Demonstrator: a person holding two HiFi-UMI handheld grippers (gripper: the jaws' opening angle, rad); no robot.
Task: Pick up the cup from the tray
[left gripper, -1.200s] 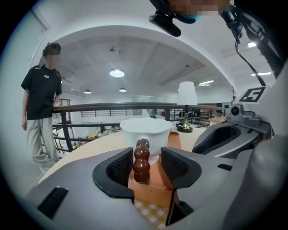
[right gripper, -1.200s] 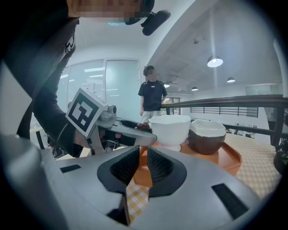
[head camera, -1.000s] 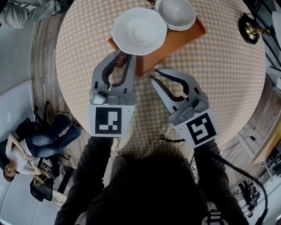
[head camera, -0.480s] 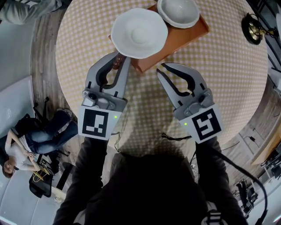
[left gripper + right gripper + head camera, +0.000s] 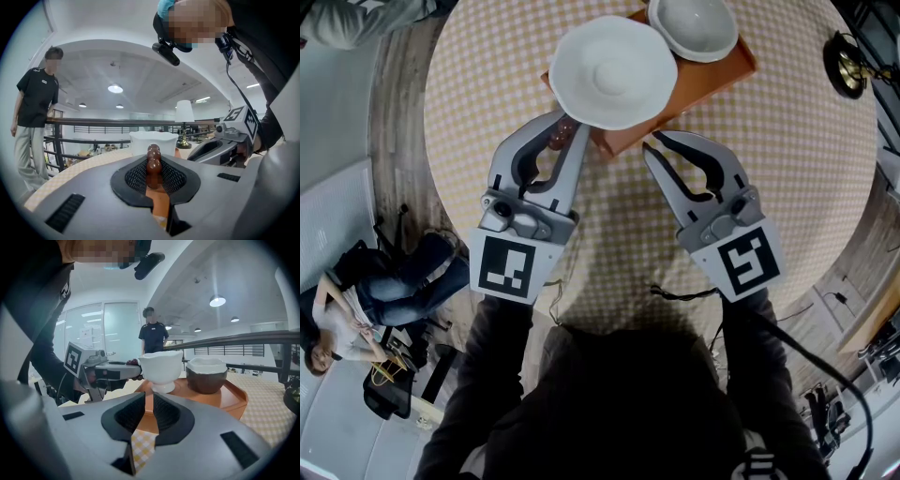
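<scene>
We are gripping the cup (image 5: 161,370) by its beaded handle (image 5: 153,152); the left gripper (image 5: 566,129) has just been closing on it. The cup is standing on the tray (image 5: 712,80) at our 12 o'clock, so lifting is remaining. The right gripper (image 5: 146,405), at 1 o'clock, is idling with its jaws narrowly parted.

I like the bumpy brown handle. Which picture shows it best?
The left gripper view: the handle sits centred, pinched between the jaws. The head view shows just a bit beside the cup; the right gripper view, a dark speck.
</scene>
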